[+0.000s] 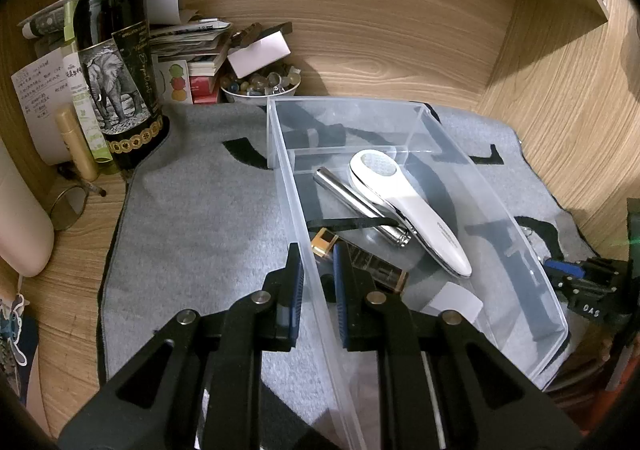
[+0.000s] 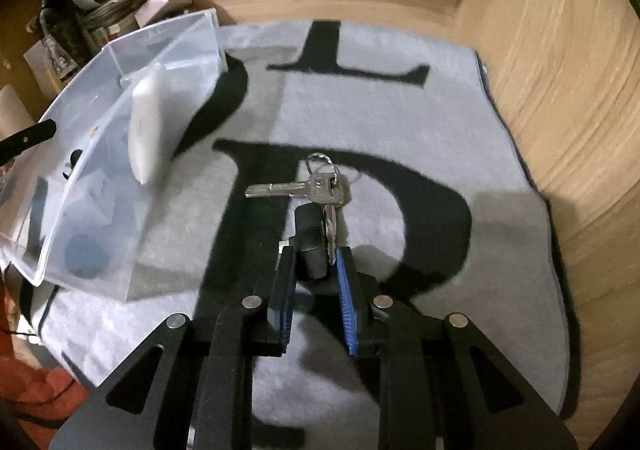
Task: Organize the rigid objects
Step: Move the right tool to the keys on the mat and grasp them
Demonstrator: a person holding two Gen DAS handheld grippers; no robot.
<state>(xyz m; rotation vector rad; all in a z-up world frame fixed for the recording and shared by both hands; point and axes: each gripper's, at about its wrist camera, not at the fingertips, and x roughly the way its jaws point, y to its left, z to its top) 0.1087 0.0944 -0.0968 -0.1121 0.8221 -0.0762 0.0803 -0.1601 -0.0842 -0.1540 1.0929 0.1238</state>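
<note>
Two grippers are working over a grey mat (image 2: 400, 121) with large black letters, spread on a wooden tabletop (image 1: 400, 49). The left gripper (image 1: 317, 262) is pinching the near long wall of a clear plastic bin (image 1: 540, 278), one jaw sitting outside the wall and the other inside, both pressing tight on the thin plastic. Inside the bin are lying a white handheld device (image 1: 404, 201) with a round head, a silver metal cylinder (image 1: 356, 205) beside and partly under it, a black strap (image 1: 352, 223) crossing the cylinder, a small gold-and-glass bottle (image 1: 360, 262) near the inner jaw, and a white card (image 1: 452, 302) on the bin's floor.

The right gripper (image 2: 314, 262) is pointing steeply down at a key bunch (image 2: 320, 189) lying on the mat, on a black letter, well apart from the bin to its left. Its jaws are standing nearly closed, squeezing a black fob (image 2: 310, 238) that belongs to the bunch, with one key's blade tucked against the blue pad on the right. Another silver key is sticking out to the left, and the ring is lying at the far end.

Beyond the mat's far left corner a dark wine bottle (image 1: 112, 49) with an elephant label is standing beside stacked papers (image 1: 192, 41) and a bowl of glass stones (image 1: 260, 83).
</note>
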